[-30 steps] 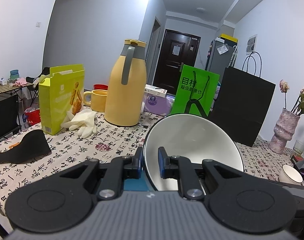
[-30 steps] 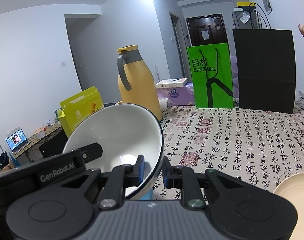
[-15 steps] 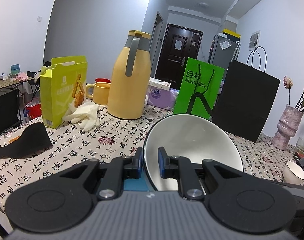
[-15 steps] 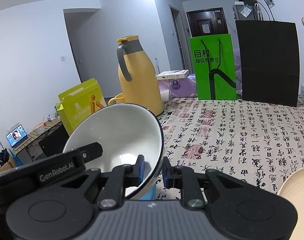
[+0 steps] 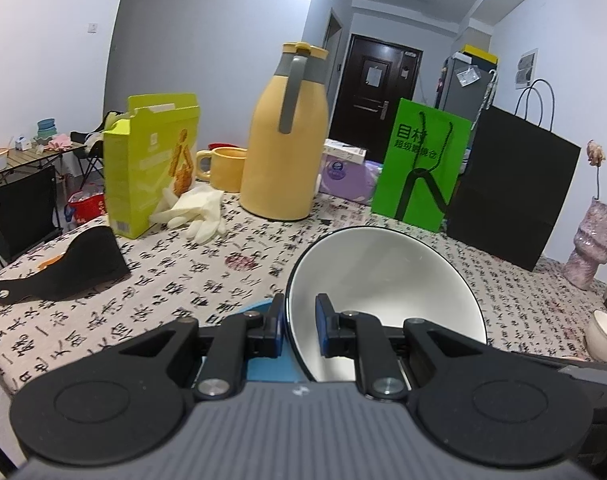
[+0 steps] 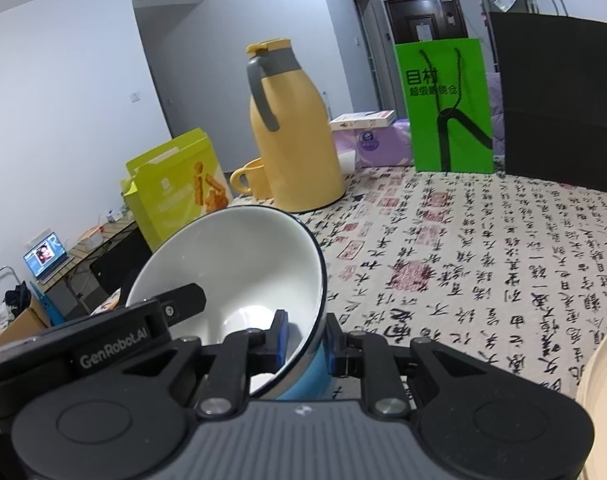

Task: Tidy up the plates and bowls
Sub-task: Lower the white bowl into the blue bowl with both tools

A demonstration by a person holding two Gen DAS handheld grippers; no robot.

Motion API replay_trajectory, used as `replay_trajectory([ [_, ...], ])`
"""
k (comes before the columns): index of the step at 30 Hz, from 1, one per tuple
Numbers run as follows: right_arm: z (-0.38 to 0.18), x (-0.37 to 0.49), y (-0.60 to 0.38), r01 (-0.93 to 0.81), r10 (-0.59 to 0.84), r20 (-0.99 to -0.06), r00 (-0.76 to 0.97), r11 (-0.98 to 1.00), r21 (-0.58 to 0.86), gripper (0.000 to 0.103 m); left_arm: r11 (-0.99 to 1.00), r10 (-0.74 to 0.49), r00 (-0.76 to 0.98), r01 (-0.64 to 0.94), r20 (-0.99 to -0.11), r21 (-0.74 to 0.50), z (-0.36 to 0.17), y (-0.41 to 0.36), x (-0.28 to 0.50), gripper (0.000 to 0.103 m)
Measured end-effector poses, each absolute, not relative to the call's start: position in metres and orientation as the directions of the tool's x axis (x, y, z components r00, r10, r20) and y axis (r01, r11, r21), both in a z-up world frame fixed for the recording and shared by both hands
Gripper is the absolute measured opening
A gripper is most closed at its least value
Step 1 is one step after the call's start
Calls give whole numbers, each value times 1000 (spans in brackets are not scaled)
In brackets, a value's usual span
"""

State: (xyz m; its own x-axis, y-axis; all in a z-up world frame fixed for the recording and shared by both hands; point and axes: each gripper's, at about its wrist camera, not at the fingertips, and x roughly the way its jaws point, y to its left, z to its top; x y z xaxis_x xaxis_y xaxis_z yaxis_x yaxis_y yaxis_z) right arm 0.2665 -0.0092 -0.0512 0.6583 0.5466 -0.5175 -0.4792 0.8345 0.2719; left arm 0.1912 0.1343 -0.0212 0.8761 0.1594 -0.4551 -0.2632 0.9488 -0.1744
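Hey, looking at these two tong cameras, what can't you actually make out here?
- Bowl base, left wrist view: hidden behind the left tongs.
- Cream plate, right wrist view: cut off by the right edge.
- Laptop screen, right wrist view: too small to read.
- Small bowl, left wrist view: partly cut off.
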Motion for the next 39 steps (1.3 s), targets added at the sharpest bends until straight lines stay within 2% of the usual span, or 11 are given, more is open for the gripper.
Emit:
replay_trajectory([
  [11, -64, 267, 10, -518, 561, -597, 574, 813, 266, 18, 940, 188, 825, -308, -533, -144, -35, 149, 191, 16],
  [22, -69, 278, 19, -528, 530, -664, 527, 817, 233, 19, 944, 142, 786, -290, -601, -156, -46, 158, 200, 16],
  [39, -69, 283, 25, -533, 489, -695, 527, 827, 178, 21, 938, 151, 778, -307, -610, -159, -46, 162, 201, 16],
])
